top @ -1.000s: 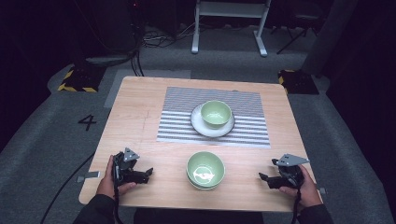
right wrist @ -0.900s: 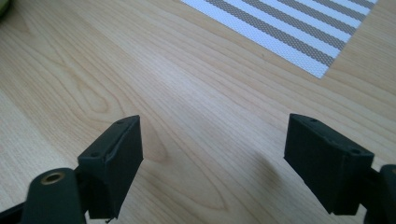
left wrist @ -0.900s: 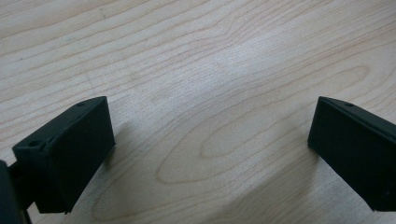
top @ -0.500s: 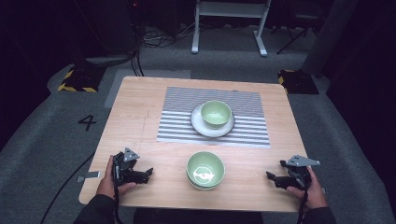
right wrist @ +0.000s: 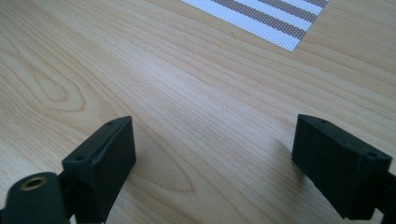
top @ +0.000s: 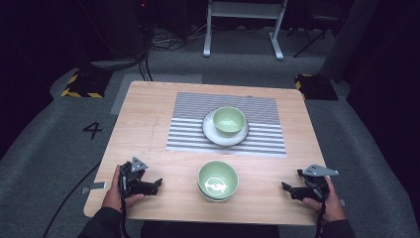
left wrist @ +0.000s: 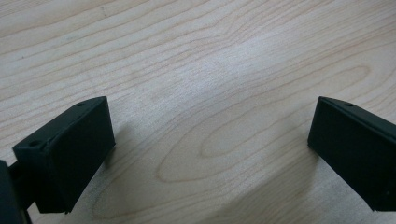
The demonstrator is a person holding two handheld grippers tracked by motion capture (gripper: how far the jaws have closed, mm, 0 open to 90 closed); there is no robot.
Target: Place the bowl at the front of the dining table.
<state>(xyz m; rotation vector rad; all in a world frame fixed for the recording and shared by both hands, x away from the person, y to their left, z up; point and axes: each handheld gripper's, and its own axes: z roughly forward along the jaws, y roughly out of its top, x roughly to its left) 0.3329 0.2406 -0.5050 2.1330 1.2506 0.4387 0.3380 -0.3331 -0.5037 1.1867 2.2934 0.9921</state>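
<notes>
A green bowl [top: 218, 179] sits near the table's front edge, seemingly nested in another one. A second green bowl [top: 229, 120] stands on a white plate [top: 210, 131] on the striped mat [top: 188, 134]. My left gripper [top: 157, 184] rests at the front left, pointing right toward the near bowl; its jaws stand wide over bare wood [left wrist: 210, 116]. At the front right, my right gripper [top: 287, 189] points left toward that bowl. Its jaws have just been opening and are wide apart [right wrist: 212, 126], with nothing between them. A corner of the mat [right wrist: 275, 18] lies beyond them.
The wooden table [top: 143, 114] ends just behind both hands at its front edge. Grey carpet surrounds it, with a "4" [top: 92, 130] marked at the left. A white stand [top: 245, 25] and yellow-black blocks [top: 79, 87] lie beyond the far edge.
My right gripper has shifted slightly to the right and toward the front edge. The left gripper and both bowls have stayed put.
</notes>
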